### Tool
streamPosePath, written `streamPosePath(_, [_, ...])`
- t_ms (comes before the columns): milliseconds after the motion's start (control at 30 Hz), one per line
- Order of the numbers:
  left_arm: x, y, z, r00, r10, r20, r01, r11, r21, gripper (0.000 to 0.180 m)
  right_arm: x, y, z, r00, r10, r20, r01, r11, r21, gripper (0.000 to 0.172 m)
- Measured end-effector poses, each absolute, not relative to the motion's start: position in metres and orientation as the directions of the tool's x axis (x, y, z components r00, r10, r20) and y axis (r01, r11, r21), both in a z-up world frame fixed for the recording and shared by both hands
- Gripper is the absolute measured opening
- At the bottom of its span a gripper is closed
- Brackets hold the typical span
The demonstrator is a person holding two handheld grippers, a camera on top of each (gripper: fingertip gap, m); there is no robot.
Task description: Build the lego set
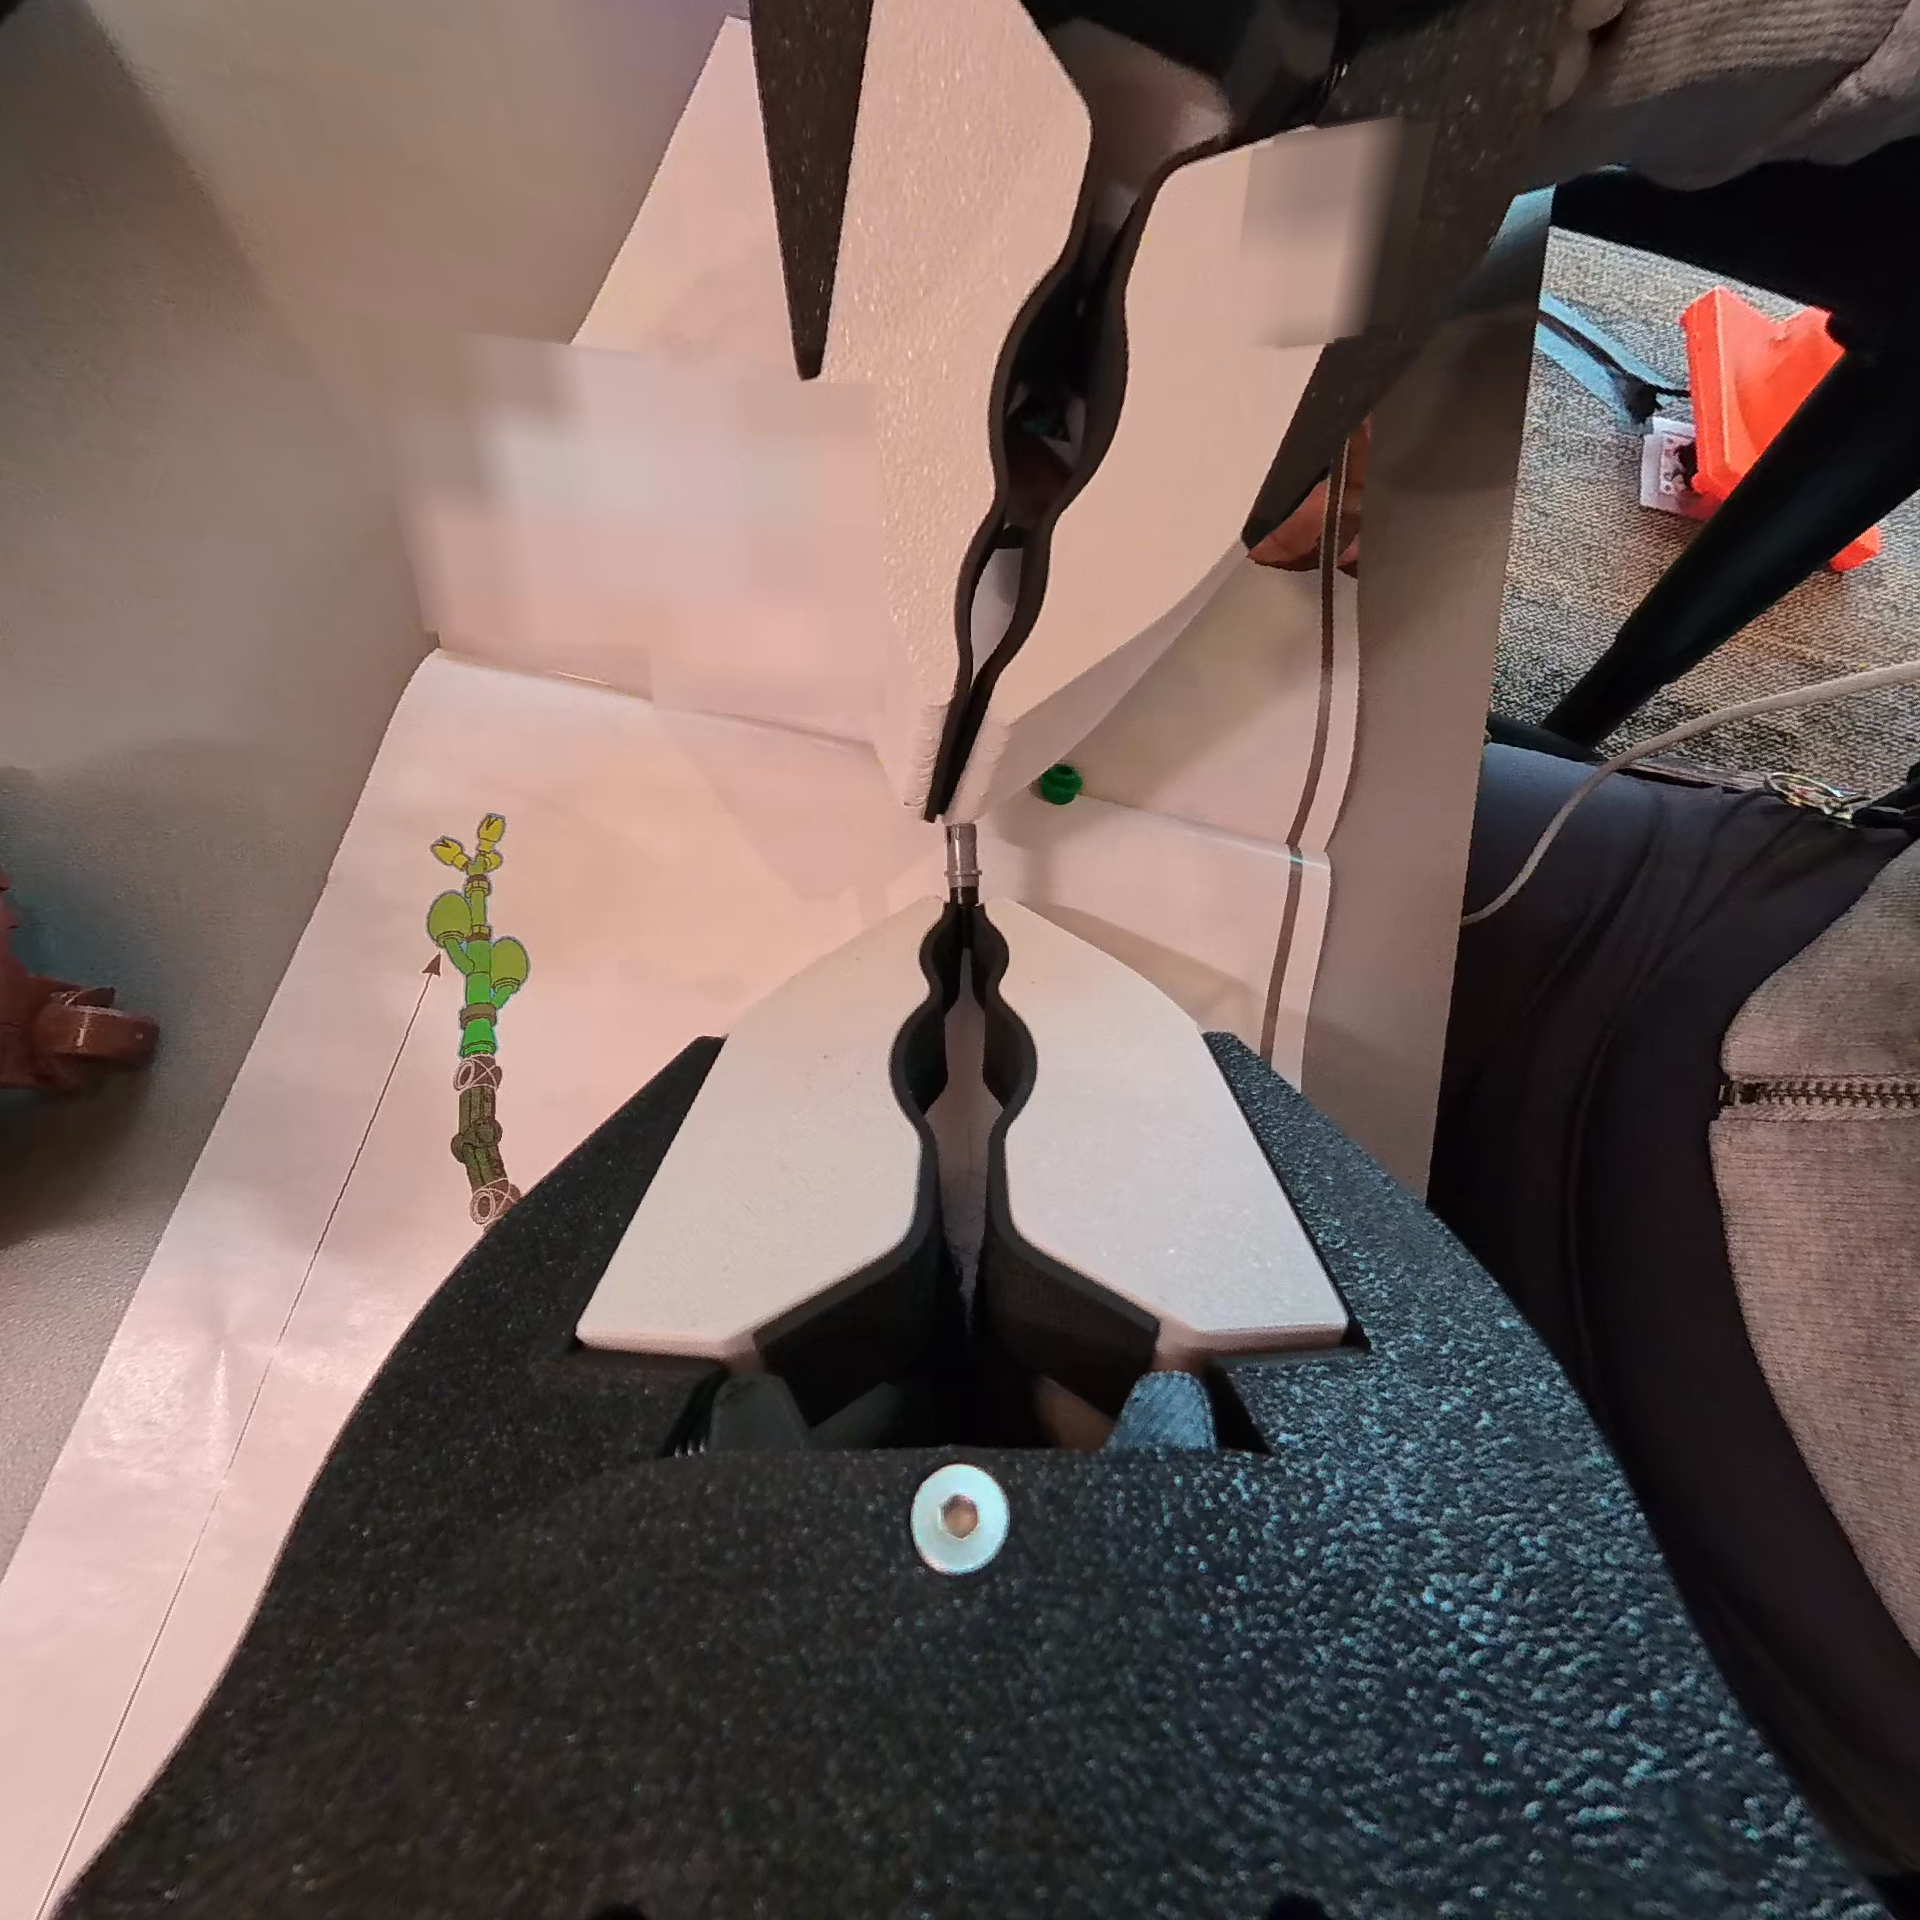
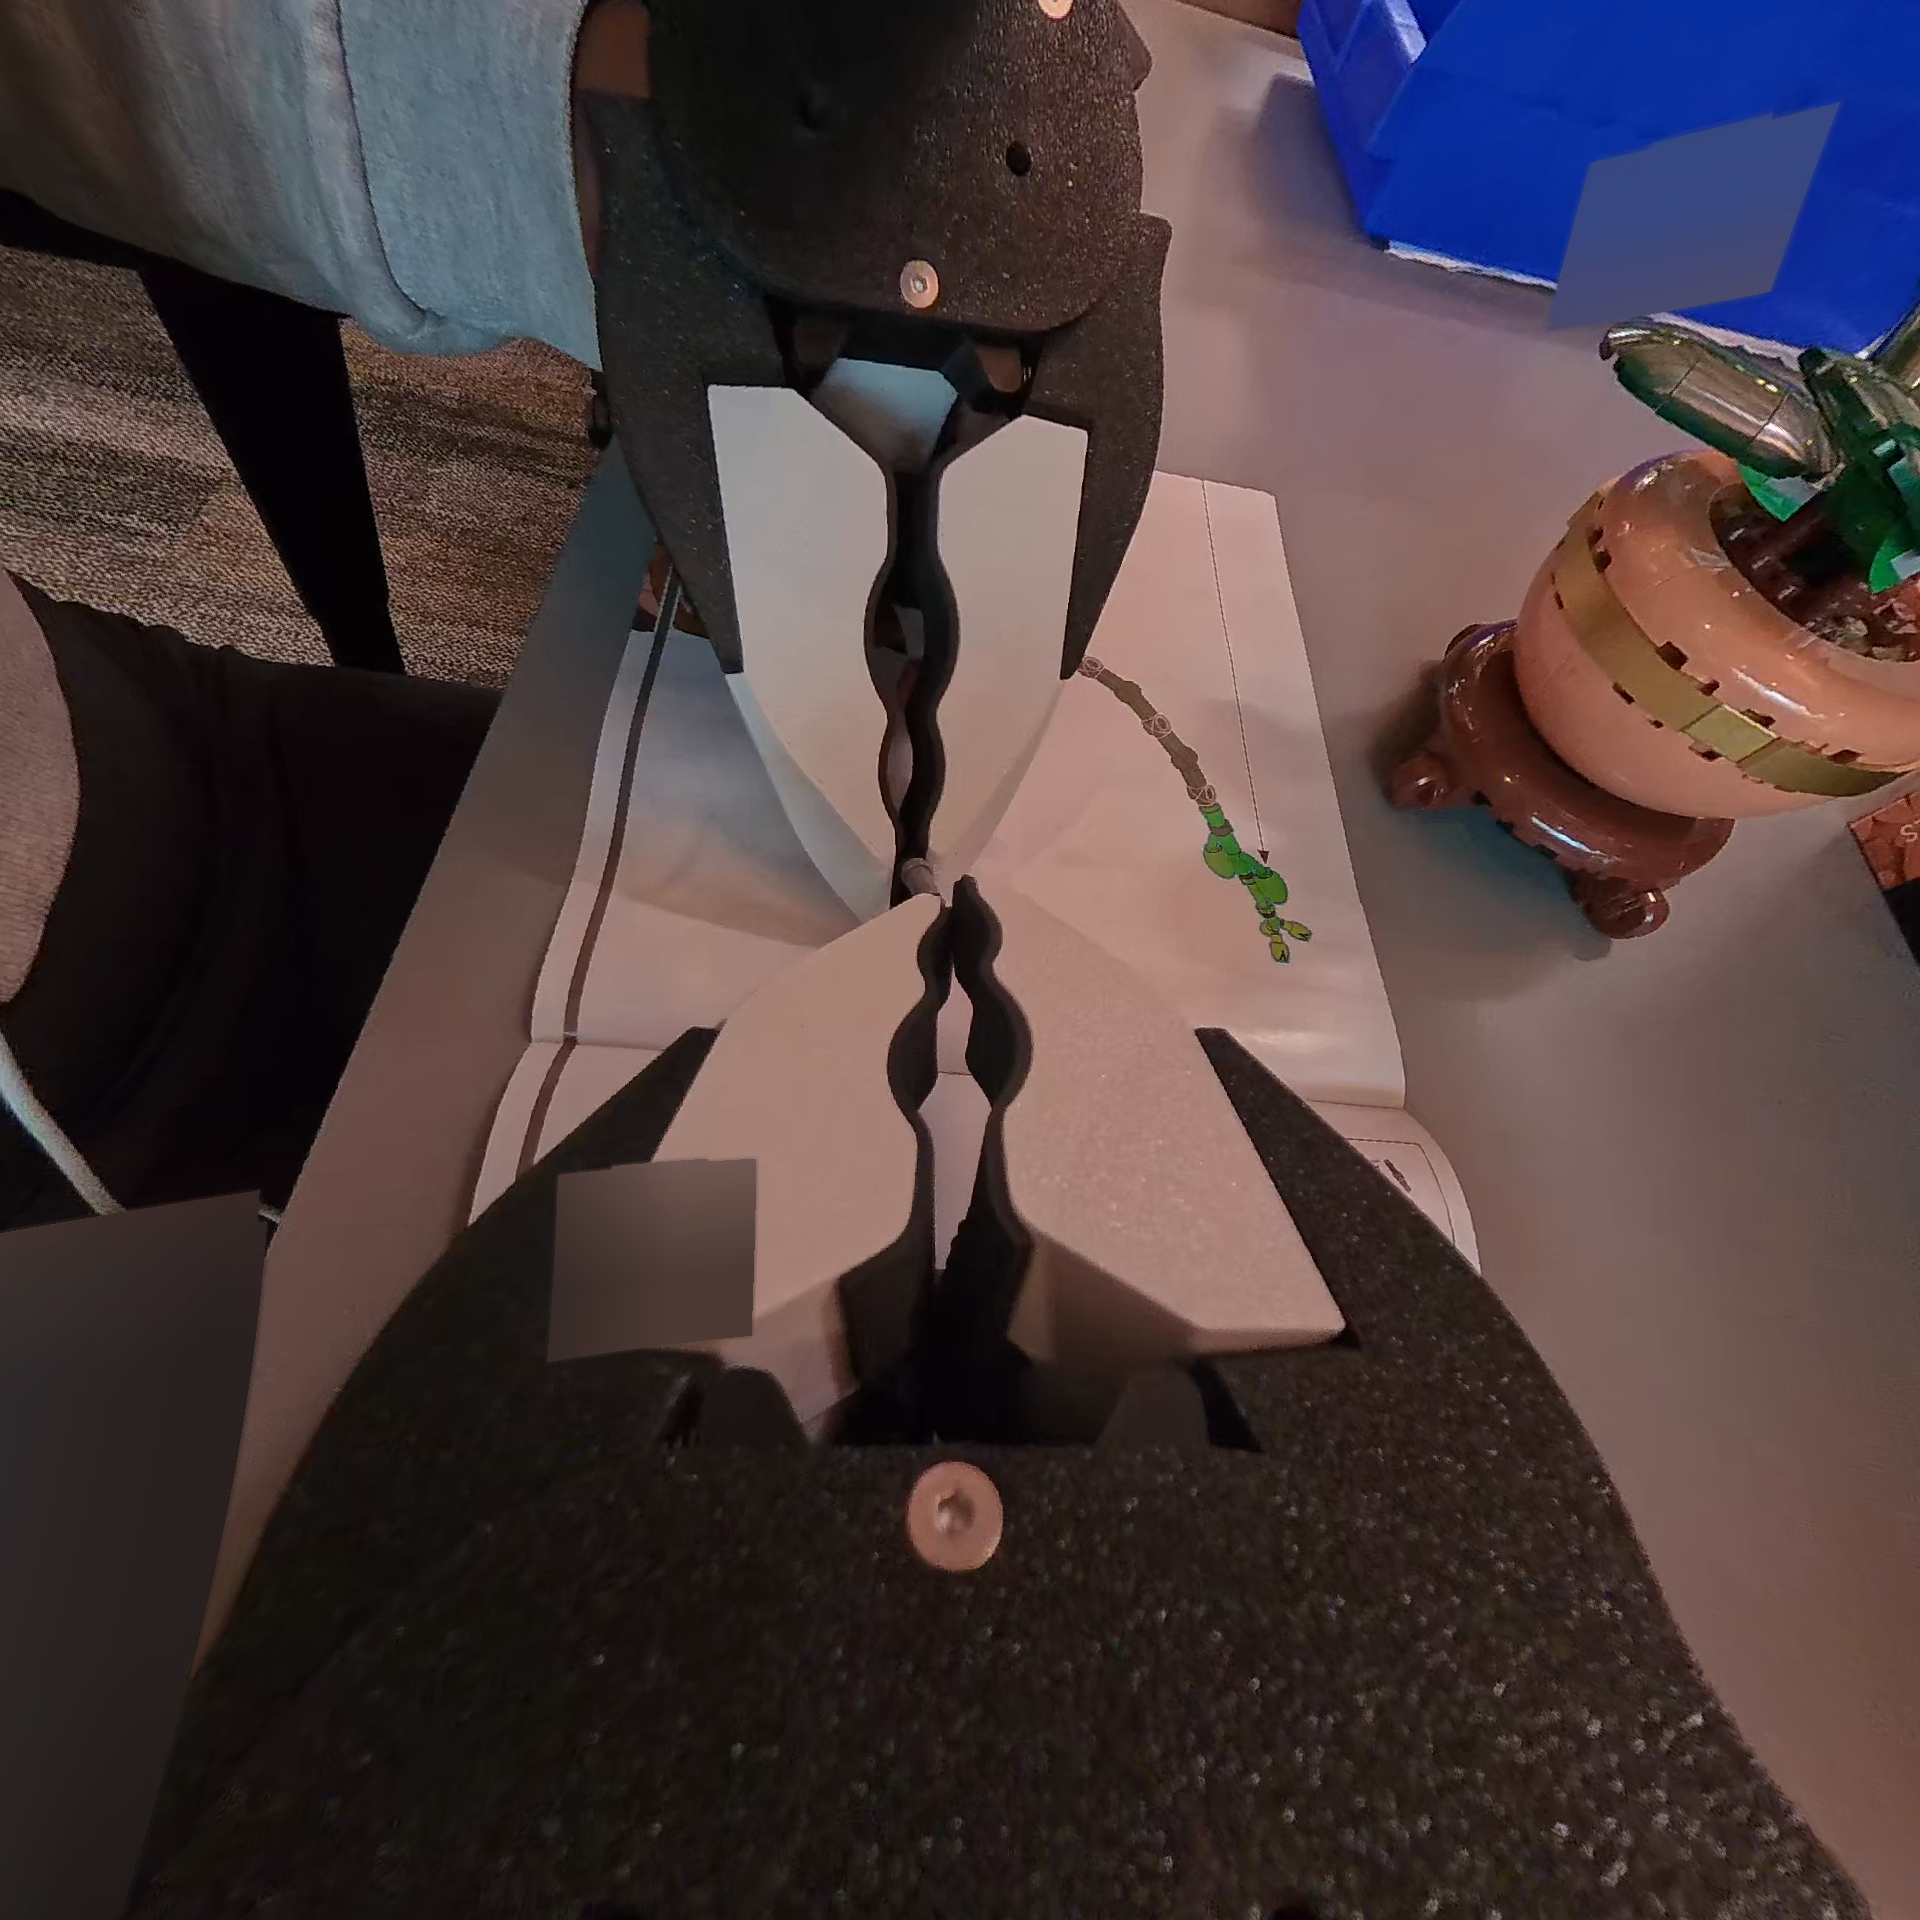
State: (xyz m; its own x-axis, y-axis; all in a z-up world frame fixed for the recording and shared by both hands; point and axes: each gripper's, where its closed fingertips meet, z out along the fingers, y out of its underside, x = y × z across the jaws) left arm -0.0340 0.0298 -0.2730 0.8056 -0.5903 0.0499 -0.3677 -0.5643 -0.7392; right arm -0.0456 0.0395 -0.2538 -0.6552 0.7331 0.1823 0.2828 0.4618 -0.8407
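Observation:
My left gripper (image 1: 961,912) is shut on a thin black pin with a grey sleeve (image 1: 961,857) that sticks out past its tips. My right gripper (image 1: 951,805) comes in from above with its pads together, its tip touching the sleeve's far end. In the right wrist view my right gripper (image 2: 948,902) is shut at the bottom. The left gripper (image 2: 906,868) faces it, with the grey sleeve (image 2: 920,873) at its tip. Both hover over an open instruction booklet (image 1: 623,831) with a drawing of a green stem (image 1: 478,966). A small green round piece (image 1: 1058,781) lies on the booklet just behind the tips.
A brick-built plant in a tan pot on a brown base (image 2: 1662,675) stands right of the booklet (image 2: 1143,935). A blue bin (image 2: 1558,125) is at the back right. A person's lap (image 1: 1610,1039) is at the table's edge. An orange part (image 1: 1756,416) lies on the carpet. The green stem (image 1: 478,966) is about 8 cm from both grippers' fingertips. The right camera catches it too, in the right wrist view (image 2: 1217,863).

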Motion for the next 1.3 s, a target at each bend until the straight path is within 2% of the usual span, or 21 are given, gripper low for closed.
streamPosePath(267, [-0.034,0.031,-0.273,0.806,-0.590,0.048,-0.369,-0.564,-0.739,0.001,-0.046,0.040,-0.254,-0.643,0.734,0.220,0.265,0.483,-0.835,0.000])
streamPosePath(367, [-0.031,0.031,-0.271,0.796,-0.604,0.032,-0.380,-0.541,-0.751,0.001,-0.046,0.044,-0.244,-0.633,0.714,0.298,0.216,0.533,-0.818,0.000])
streamPosePath(400, [-0.030,0.031,-0.272,0.793,-0.609,0.025,-0.390,-0.538,-0.747,0.001,-0.044,0.047,-0.236,-0.625,0.714,0.315,0.190,0.530,-0.826,0.007])
streamPosePath(633, [-0.031,0.031,-0.271,0.791,-0.611,0.040,-0.377,-0.538,-0.754,0.001,-0.017,0.060,-0.221,-0.698,0.686,0.208,0.126,0.403,-0.907,0.013])
streamPosePath(800, [-0.030,0.031,-0.272,0.787,-0.616,0.038,-0.384,-0.538,-0.750,0.001,-0.016,0.047,-0.245,-0.738,0.629,0.247,0.166,0.523,-0.836,0.017])
streamPosePath(967, [-0.031,0.030,-0.272,0.790,-0.612,0.048,-0.376,-0.545,-0.750,0.001,-0.013,0.030,-0.254,-0.770,0.543,0.335,0.126,0.643,-0.755,0.013])
streamPosePath(1300, [-0.032,0.031,-0.273,0.795,-0.605,0.041,-0.380,-0.550,-0.744,0.001,-0.009,0.022,-0.253,-0.788,0.494,0.368,0.106,0.697,-0.709,0.011])
